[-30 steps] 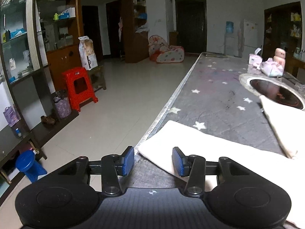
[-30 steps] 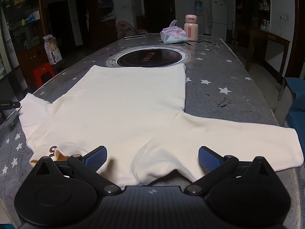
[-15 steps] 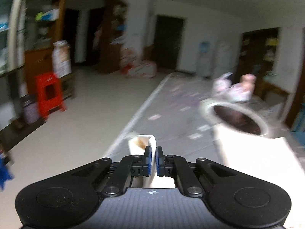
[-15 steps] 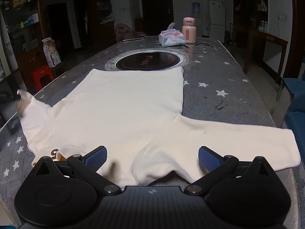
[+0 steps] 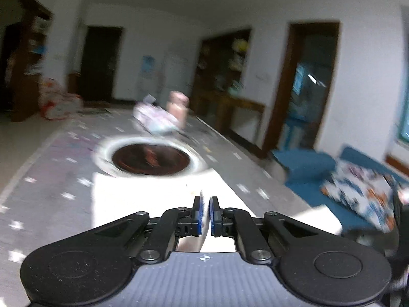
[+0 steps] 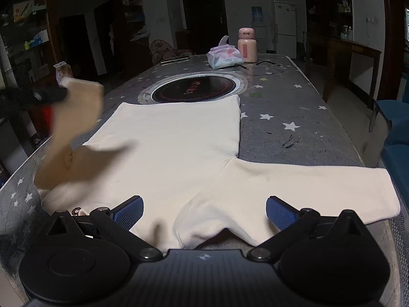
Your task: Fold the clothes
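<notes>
A cream long-sleeved top lies flat on the grey star-patterned table, hem toward the round black hob. My left gripper is shut on the left sleeve cuff and holds it lifted above the table; this gripper shows at the left edge of the right wrist view. The right sleeve lies stretched out to the right. My right gripper is open and empty, hovering over the neckline near the table's front edge.
A tissue pack and a pink bottle stand beyond the hob. Blue chairs stand to the right of the table. Dark shelves line the left wall.
My left gripper shut on the left sleeve cuff, lifted it off the table and swung right toward the middle of the top. The right gripper stayed open and still.
</notes>
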A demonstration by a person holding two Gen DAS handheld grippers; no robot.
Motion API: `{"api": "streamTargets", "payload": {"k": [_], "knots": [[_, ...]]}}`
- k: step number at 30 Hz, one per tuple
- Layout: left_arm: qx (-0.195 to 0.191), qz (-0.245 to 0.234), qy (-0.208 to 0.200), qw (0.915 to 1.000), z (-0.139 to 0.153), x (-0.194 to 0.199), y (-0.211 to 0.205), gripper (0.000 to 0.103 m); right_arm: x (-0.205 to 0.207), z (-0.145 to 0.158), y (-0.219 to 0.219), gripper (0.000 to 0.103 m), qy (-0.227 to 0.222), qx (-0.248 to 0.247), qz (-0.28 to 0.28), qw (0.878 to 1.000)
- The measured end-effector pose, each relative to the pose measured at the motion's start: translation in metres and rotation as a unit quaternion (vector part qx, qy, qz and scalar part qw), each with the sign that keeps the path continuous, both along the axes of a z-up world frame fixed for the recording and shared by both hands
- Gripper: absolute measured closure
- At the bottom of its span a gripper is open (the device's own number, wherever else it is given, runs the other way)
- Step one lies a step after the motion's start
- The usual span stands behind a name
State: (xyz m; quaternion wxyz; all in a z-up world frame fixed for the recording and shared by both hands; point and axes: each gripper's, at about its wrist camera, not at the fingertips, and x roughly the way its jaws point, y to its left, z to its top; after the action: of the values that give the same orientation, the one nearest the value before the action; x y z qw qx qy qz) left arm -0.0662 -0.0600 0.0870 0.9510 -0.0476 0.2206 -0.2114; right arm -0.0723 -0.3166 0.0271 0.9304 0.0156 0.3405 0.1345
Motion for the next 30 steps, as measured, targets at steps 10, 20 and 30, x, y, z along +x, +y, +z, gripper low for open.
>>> {"api": "streamTargets", "payload": {"k": [10, 20, 30], "knots": [[0.074, -0.006, 0.02, 0.997, -0.026, -0.018, 0.008, 0.06, 0.003, 0.015, -0.005, 0.009, -0.012, 0.012, 0.005, 1.0], [0.122, 0.073, 0.065, 0.9878, -0.05, -0.039, 0.069, 0.058, 0.034, 0.005, 0.039, 0.047, 0.027, 0.024, 0.091, 0.995], [0.142, 0.058, 0.062, 0.9862, -0.067, -0.04, 0.062, 0.056, 0.042, -0.009, 0.067, 0.087, 0.054, -0.011, 0.105, 0.993]]}}
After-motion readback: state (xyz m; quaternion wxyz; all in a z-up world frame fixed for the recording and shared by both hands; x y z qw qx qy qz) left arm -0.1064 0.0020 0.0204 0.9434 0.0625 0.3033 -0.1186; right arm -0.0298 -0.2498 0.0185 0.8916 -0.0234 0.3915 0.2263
